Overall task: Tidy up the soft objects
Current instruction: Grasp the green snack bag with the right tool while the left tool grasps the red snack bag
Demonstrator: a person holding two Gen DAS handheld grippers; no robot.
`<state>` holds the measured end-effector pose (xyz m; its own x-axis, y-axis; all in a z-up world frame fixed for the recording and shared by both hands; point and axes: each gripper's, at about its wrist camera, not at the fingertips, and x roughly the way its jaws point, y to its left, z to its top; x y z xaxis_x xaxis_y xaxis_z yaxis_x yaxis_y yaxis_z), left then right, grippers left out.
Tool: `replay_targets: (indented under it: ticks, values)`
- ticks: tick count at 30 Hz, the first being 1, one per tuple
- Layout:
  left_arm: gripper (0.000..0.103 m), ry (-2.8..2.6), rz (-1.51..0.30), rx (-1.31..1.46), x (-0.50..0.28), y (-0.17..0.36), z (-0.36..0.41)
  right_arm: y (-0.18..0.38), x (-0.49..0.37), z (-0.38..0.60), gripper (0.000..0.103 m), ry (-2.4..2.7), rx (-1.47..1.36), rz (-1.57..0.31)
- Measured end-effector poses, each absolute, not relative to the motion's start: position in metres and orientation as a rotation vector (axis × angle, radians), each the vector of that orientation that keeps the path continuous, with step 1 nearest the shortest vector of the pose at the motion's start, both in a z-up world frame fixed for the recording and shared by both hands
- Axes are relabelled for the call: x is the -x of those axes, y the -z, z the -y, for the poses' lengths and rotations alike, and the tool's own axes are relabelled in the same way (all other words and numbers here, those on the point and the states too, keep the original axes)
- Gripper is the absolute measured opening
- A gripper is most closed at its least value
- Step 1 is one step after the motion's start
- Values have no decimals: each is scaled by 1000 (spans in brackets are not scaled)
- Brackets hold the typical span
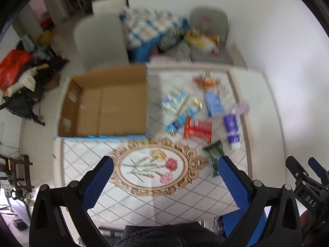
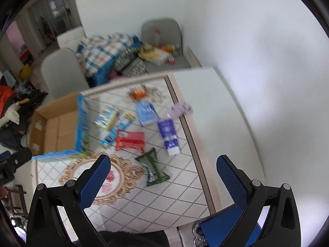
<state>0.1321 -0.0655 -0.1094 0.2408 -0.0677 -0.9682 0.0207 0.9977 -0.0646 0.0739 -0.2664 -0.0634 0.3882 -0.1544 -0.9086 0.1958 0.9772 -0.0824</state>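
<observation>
Several soft packets lie on the patterned tablecloth (image 1: 86, 156): a red pack (image 1: 197, 130), a dark green pouch (image 1: 213, 154), a purple-and-white tube (image 1: 231, 128), a light blue pack (image 1: 213, 104) and a blue-yellow pack (image 1: 174, 101). They also show in the right wrist view: red pack (image 2: 130, 140), green pouch (image 2: 153, 167), tube (image 2: 168, 134). An open, empty cardboard box (image 1: 107, 105) stands left of them. My left gripper (image 1: 165, 168) is open and empty above the table's near part. My right gripper (image 2: 163, 166) is open and empty, high over the green pouch.
An oval gold-framed flower print (image 1: 153, 165) marks the cloth near me. A bare white tabletop (image 2: 207, 107) lies right of the cloth. Beyond the table stand pale chairs (image 1: 100, 41), a checked blanket (image 2: 104, 51) and a cluttered grey chair (image 2: 162, 41). The right gripper shows at the left view's edge (image 1: 306, 177).
</observation>
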Motion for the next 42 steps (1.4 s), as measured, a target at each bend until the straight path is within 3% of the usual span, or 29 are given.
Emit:
replay_targets:
  ticks: [9, 13, 15, 17, 20, 28, 37, 39, 42]
  values:
    - [103, 30, -1605, -2, -180, 250, 104, 270, -138, 308, 103, 137, -131, -1496]
    - [103, 4, -1717, 54, -197, 299, 105, 344, -149, 301, 97, 81, -191, -1612]
    - [103, 3, -1767, 138, -204, 315, 104, 369, -151, 298, 88, 59, -227, -1655]
    - [103, 14, -1804, 225, -214, 326, 108, 389, -151, 295, 61, 48, -237, -1698]
    - [103, 29, -1850, 429, -231, 344, 116, 403, -149, 302, 37, 74, -293, -1718]
    - [103, -109, -1940, 767, -270, 406, 143, 405, -138, 341, 35, 195, -376, -1677]
    - [103, -237, -1961, 581, -275, 433, 159, 393, -143, 337, 35, 204, -357, -1675]
    - [88, -180, -1944, 510, -273, 428, 164, 394, -144, 335, 35, 202, -349, -1682]
    - [80, -86, -1943, 313, -264, 415, 170, 394, -141, 332, 35, 195, -344, -1702]
